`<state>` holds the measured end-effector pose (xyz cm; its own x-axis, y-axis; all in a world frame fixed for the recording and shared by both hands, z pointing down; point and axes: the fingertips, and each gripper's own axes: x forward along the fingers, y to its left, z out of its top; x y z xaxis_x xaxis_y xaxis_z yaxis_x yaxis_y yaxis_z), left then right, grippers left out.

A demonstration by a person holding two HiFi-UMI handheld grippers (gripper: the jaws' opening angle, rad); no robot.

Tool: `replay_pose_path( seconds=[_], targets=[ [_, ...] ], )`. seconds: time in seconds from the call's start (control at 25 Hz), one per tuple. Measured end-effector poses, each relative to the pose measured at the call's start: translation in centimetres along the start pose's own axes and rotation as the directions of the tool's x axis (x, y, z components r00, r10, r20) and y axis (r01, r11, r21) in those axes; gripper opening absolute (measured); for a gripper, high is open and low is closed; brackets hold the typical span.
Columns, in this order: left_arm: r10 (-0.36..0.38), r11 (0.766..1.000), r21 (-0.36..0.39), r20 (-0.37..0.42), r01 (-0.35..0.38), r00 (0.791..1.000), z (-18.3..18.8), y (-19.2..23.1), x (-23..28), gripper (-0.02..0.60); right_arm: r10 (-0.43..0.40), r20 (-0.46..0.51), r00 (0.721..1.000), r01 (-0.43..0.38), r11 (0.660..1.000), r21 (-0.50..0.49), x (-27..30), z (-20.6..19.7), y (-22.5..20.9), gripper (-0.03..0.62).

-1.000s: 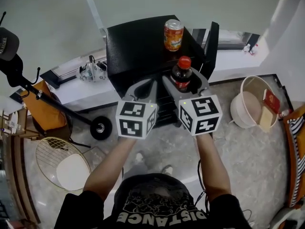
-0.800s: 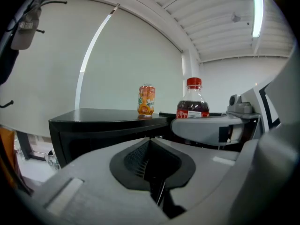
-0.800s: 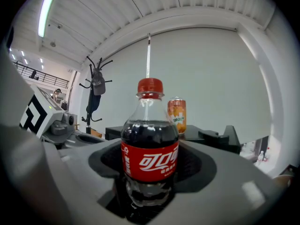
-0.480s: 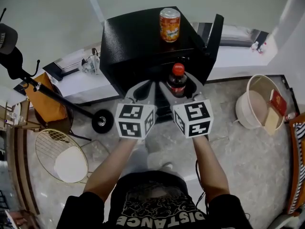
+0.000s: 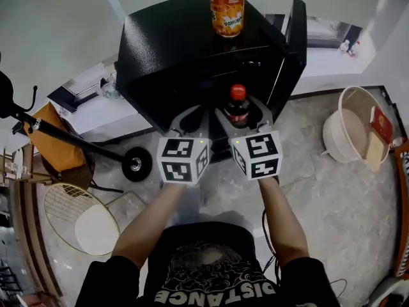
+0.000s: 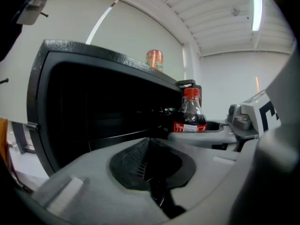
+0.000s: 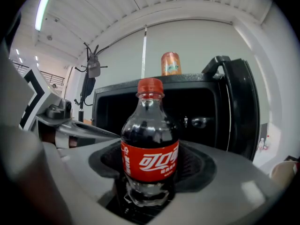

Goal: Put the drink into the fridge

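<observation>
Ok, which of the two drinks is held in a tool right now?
The red-capped cola bottle, clamped upright in the right tool. The orange can stands free on top of the black fridge.

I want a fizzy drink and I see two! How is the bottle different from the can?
The bottle is clear with dark cola, a red cap and a red label; the can is orange. The bottle is held in the right gripper; the can stands on top of the black fridge. Both stand upright.
</observation>
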<state>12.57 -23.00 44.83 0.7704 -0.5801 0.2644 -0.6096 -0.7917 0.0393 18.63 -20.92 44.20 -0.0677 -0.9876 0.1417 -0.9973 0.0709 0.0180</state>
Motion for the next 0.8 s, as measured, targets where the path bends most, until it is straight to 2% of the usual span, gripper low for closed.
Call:
replay_pose_path(
  seconds=[0.8],
  targets=[
    [0.007, 0.999, 0.032, -0.019, -0.006, 1.0, -7.7, 4.3, 7.9, 0.005, -0.071, 0.006, 0.997, 0.071, 0.997, 0.018, 10.0, -12.8, -2.9, 0.312]
  ],
)
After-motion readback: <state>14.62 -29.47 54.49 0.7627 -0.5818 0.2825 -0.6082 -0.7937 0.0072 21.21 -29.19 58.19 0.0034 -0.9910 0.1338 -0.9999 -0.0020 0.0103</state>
